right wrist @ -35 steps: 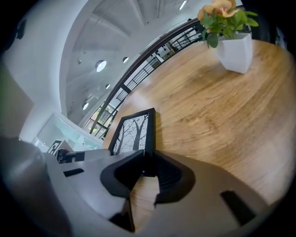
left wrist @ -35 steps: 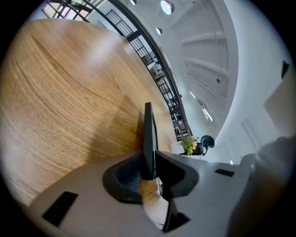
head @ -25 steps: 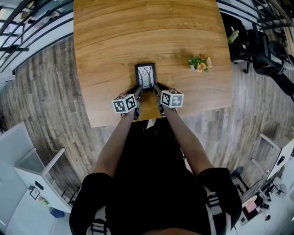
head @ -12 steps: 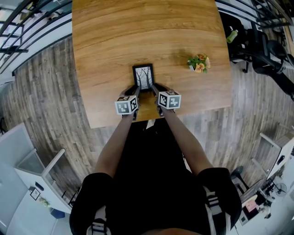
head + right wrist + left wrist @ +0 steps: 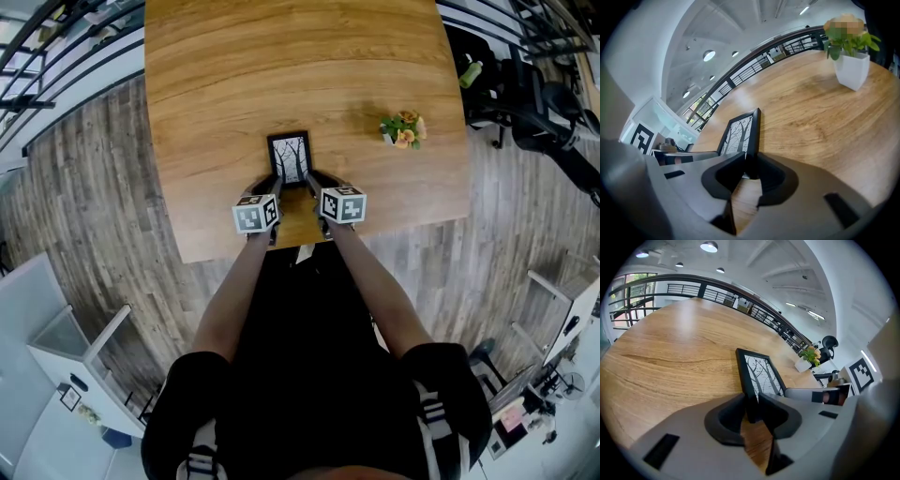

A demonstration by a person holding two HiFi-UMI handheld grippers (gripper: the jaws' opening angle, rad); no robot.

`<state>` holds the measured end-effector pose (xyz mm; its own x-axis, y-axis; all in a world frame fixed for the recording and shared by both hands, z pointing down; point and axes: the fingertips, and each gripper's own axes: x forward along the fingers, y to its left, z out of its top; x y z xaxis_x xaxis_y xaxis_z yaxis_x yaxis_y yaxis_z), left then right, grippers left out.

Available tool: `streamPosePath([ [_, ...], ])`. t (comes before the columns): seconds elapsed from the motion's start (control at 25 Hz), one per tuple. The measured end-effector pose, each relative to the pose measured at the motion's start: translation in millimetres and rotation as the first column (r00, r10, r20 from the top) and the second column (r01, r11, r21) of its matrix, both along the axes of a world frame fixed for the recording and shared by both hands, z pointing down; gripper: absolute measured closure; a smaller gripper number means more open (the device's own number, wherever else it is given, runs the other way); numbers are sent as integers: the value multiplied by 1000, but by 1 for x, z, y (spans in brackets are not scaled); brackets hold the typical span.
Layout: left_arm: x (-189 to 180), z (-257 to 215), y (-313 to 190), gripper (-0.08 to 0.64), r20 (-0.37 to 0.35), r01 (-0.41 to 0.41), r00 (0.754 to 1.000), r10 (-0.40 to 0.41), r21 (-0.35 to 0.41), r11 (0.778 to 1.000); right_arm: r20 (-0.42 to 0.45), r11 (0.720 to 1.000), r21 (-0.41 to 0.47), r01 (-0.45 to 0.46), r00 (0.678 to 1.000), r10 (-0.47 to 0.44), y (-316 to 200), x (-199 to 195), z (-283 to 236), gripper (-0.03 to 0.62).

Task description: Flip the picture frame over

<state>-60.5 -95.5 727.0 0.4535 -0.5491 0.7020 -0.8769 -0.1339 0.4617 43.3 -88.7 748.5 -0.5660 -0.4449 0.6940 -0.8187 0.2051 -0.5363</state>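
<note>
Here we are at the near edge of the worktop (image 5: pixel 281 66), and the picture frame (image 5: pixel 290 157) lies in front of us with its tree print facing up, so the flip itself has not happened yet. What we do have is the hold. The left gripper (image 5: pixel 751 405) has the near left corner of the frame between its fingers (image 5: pixel 780 416); those fingers have just been closing in, and in the left gripper view the dark pads sit against both sides of the black moulding. The right gripper (image 5: pixel 749 165) mirrors it on the near right corner, pinching the frame's edge, with the print showing just past the pads. From the head view the two grippers angle down and inward, one on each near corner, with the far edge of the frame pointing away from us. We cannot tell whether the near edge has left the wood at all; from above the frame reads as lying flat. So we judge the approach and the grasp as done, and the main work as left: raising the near edge, tipping the frame up and over, and laying it down with its back showing. The small potted plant (image 5: pixel 405 129) stands well apart to the right, so it should not trouble the turn.
</note>
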Motion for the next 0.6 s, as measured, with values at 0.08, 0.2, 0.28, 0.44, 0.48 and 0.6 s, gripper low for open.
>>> streamPosePath([
  [0.08,0,0,0,453,-6,3,1000,-3,1,1000,-2,1000,-1,1,1000,-1,0,0,0,502],
  [0.2,-2,-1,-1,453,-17,8,1000,-8,3,1000,5,1000,4,-7,1000,7,-1,0,-2,500],
  [0.28,-5,-1,-2,453,-28,18,999,-18,9,1000,37,1000,12,-28,999,28,-2,0,-4,489],
  [0.44,-10,-12,-6,453,-25,7,1000,-6,65,998,76,998,27,-48,996,45,-4,4,-8,474],
  [0.48,-11,-15,-6,453,-21,-1,1000,3,83,997,73,998,37,-42,997,39,-4,5,-9,474],
  [0.6,-15,-26,-4,453,-3,-27,1000,27,131,991,39,996,90,16,999,-19,-2,6,-16,472],
])
